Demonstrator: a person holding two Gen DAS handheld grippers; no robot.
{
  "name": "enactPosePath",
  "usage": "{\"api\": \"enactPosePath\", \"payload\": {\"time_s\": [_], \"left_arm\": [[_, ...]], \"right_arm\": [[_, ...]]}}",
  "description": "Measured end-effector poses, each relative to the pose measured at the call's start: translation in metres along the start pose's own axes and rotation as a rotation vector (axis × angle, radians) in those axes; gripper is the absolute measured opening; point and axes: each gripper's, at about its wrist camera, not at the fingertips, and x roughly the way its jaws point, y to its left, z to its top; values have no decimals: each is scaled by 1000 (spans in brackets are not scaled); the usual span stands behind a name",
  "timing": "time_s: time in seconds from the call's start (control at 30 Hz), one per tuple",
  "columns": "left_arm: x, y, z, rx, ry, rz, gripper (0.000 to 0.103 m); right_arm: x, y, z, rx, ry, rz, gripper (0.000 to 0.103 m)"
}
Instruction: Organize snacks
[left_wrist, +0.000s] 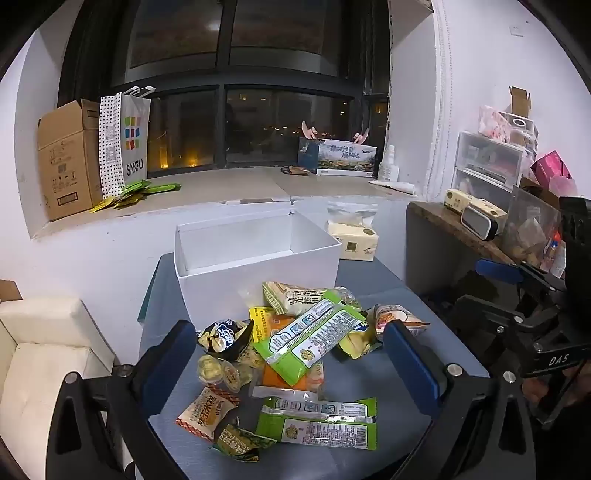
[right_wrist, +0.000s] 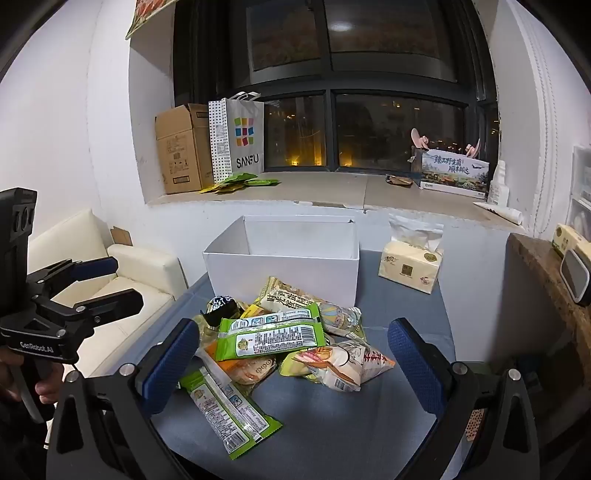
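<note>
While both grippers hang over the grey-blue table, tilted down toward it, neither one holds anything. The left gripper has its blue-padded fingers spread as wide as they go, with the heap of snack packets showing between them on the tabletop below. The right gripper stands just as wide apart, its fingers framing the same heap from the other side and touching none of it.

In the left wrist view the heap sits at the centre. A white open box stands just beyond it at 12 o'clock, touching the farthest packets. A long green packet lies on top of the pile, and a second green packet lies flat at 6 o'clock, a little apart from the rest. A small orange-and-white packet rests at 7 o'clock.

A pack of tissues stands at 1 o'clock from the box. On the window ledge at 10 o'clock are a cardboard box and a paper shopping bag, side by side
</note>
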Motion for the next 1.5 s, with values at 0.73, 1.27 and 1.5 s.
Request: {"api": "enactPosePath", "payload": {"time_s": [0.73,1.27,1.5], "left_arm": [[0,-1,0,-7,-2,-10,103],[0,-2,0,-2,0,-9,103],[1,-3,0,2,0,-8,103]], "right_arm": [[-2,0,0,-2,2,1,103],[-2,1,0,-2,2,1,103],[-2,0,0,-1,2,2,103]]}}
